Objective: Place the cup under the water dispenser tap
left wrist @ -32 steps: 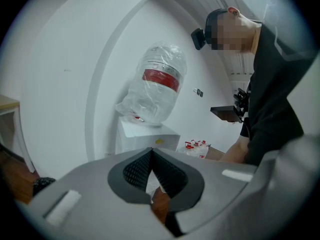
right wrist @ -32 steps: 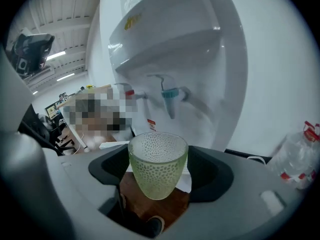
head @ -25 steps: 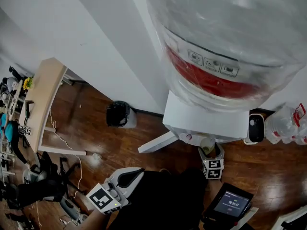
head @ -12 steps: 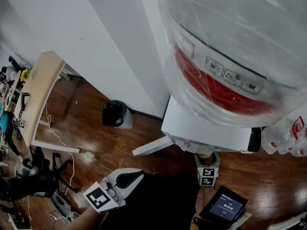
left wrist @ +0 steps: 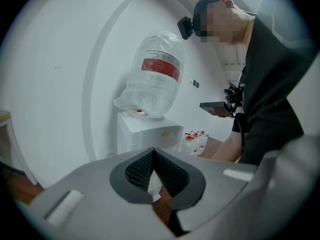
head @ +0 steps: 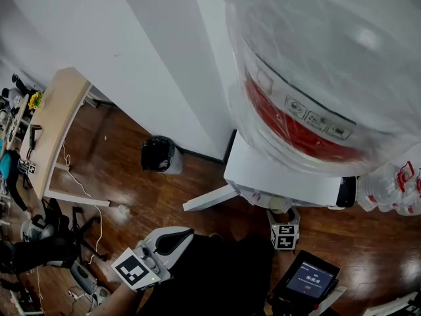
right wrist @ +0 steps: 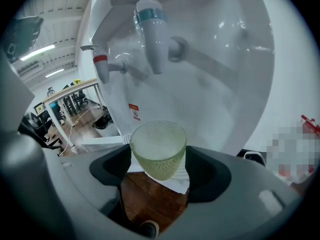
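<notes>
A: Where's the cup (right wrist: pixel 158 151)?
B: In the right tool (head: pixel 281 210), lower right of the head view, tucked in at the foot of the white water dispenser (head: pixel 283 176). In the right gripper view it's centre frame: upright, pale green, dimpled glass
A: Grip?
B: Jaws stand wide, one pad on each side of the cup, both touching it, so it's held
A: And the taps?
B: Blue-banded tap (right wrist: pixel 151 34) is upper centre of that view, approx. straight above the cup w/ a clear gap btwn them. Red-banded tap (right wrist: pixel 101 64) is further left
A: Left tool (left wrist: pixel 152 174)?
B: Lower left of the head view, well apart from the dispenser. Jaws fully together, nothing btwn them
A: Anything else?
B: Big clear bottle (head: pixel 329 64) w/ a red label fills the upper right of the head view. Black bin (head: pixel 160 155) by the wall, centre left; wooden bench (head: pixel 56 120) at far left; tablet (head: pixel 308 283) at bottom right
</notes>
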`<state>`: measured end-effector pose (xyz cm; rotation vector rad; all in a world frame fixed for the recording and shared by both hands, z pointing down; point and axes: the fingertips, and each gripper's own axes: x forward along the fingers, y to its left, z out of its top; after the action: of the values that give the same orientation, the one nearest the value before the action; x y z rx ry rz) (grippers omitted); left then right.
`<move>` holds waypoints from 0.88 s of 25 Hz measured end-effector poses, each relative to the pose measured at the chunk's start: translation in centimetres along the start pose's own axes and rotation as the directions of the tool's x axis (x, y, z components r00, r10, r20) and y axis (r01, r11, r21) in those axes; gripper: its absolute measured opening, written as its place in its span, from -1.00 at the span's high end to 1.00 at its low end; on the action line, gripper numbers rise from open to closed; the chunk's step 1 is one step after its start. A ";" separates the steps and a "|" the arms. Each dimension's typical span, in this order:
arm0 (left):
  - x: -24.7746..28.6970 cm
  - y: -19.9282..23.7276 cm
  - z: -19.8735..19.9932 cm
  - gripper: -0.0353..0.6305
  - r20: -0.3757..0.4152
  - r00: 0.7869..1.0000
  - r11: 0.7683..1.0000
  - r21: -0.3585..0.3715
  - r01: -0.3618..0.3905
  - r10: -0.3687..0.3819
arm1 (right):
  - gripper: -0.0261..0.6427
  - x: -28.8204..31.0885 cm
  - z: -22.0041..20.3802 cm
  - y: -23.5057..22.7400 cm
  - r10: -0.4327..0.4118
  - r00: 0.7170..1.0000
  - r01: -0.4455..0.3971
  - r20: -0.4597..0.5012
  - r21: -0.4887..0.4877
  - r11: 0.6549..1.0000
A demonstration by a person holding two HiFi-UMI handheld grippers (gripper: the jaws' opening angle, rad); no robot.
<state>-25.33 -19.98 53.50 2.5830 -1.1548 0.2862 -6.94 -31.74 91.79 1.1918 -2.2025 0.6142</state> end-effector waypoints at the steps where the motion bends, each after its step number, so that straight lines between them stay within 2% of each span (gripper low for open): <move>1: -0.2 0.1 -0.2 0.88 -0.002 1.000 1.000 -0.001 -0.009 0.009 | -0.09 0.1 0.1 0.1 0.001 1.000 -0.001 0.004 -0.002 1.000; 5: -1.1 -0.5 -0.3 0.88 -0.003 1.000 1.000 -0.020 -0.018 0.018 | -0.10 0.3 -0.1 0.2 -0.002 1.000 0.002 -0.026 -0.001 1.000; 6: -1.4 -0.5 -0.3 0.88 -0.011 1.000 1.000 -0.023 -0.019 0.019 | -0.15 0.3 -0.3 0.1 -0.005 0.999 0.005 -0.042 0.008 1.000; 7: -1.8 -0.3 -0.2 0.88 -0.026 0.999 1.000 -0.019 -0.021 0.020 | -0.28 0.1 -0.2 0.1 -0.005 0.999 0.006 -0.052 0.018 1.000; 8: -2.1 -0.2 0.1 0.88 -0.039 0.999 1.000 -0.014 -0.022 0.022 | -0.31 -0.4 0.1 0.1 -0.005 0.998 0.006 -0.056 0.026 1.000; 11: -2.8 -0.5 2.2 0.88 -0.022 0.999 0.999 -0.027 -0.025 0.024 | -0.29 -3.1 1.8 0.8 0.015 0.998 -0.013 -0.058 0.026 1.000; 15: -3.2 -1.6 5.1 0.88 0.008 1.000 1.000 -0.020 -0.009 0.009 | -0.19 -7.2 3.6 3.1 0.088 0.993 -0.088 -0.082 0.000 0.996; 19: -3.3 -2.3 7.5 0.88 0.063 0.998 0.999 -0.041 0.011 -0.008 | -0.09 -11.3 6.5 4.2 0.114 0.991 -0.113 -0.069 0.022 0.993; 22: -4.4 -3.1 8.8 0.88 0.099 0.995 0.998 -0.061 0.029 -0.023 | 0.22 -14.9 9.7 6.6 0.161 0.986 -0.162 -0.041 -0.016 0.987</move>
<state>-25.37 -18.09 43.36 2.5812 -1.1431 0.1168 -8.36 -25.52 73.91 0.9893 -2.2813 0.6740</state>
